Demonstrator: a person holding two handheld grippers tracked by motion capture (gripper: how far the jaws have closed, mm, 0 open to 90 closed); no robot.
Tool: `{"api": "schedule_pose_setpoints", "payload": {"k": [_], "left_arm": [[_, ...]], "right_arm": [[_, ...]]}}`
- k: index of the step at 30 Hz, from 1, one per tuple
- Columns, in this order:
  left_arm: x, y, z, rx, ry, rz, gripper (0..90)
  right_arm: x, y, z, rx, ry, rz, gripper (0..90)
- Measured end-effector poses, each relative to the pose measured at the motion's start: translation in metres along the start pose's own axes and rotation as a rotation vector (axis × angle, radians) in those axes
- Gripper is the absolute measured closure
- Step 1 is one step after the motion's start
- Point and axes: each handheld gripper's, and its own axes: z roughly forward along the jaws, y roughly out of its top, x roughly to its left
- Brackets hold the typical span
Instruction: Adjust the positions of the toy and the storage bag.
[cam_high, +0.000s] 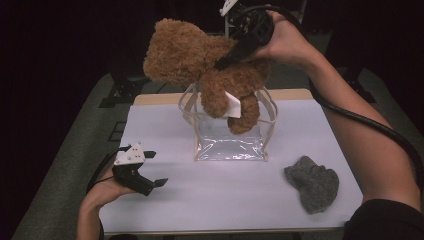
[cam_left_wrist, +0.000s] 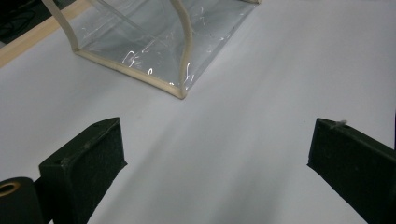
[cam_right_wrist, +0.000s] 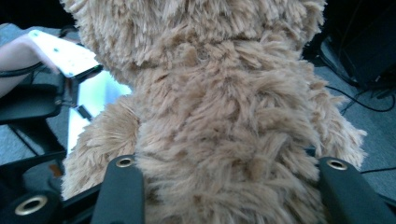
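Right gripper (cam_high: 223, 62), upper centre of frame, clamps teddy bear (cam_high: 200, 65) by torso; bear hangs tilted, legs down, directly above open clear bag (cam_high: 229, 147). Left gripper (cam_high: 152, 168), lower left, jaws spread, empty, well apart.

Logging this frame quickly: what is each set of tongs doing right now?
Left tongs: open, holding nothing, low over the white table.
Right tongs: closed on the brown teddy bear, held above the clear bag.
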Motion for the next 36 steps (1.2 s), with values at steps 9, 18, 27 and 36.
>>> {"api": "schedule_pose_setpoints", "payload": {"k": [9, 18, 27, 36], "left_arm": [[0.001, -0.001, -0.001, -0.001, 0.000, 0.002, 3.0], [0.003, -0.005, -0.001, 0.007, -0.002, -0.011, 3.0], [0.000, -0.004, -0.001, 0.016, -0.004, -0.002, 3.0], [-0.001, -0.003, 0.001, 0.018, -0.005, -0.001, 3.0]], "right_arm": [[-0.037, 0.002, 0.014, 0.005, -0.019, 0.045, 48.0], [-0.057, 0.001, 0.028, 0.012, -0.043, 0.072, 48.0], [-0.035, 0.003, 0.035, 0.026, -0.008, 0.033, 47.9], [-0.027, 0.000, 0.036, 0.034, 0.000, 0.018, 47.9]]}}
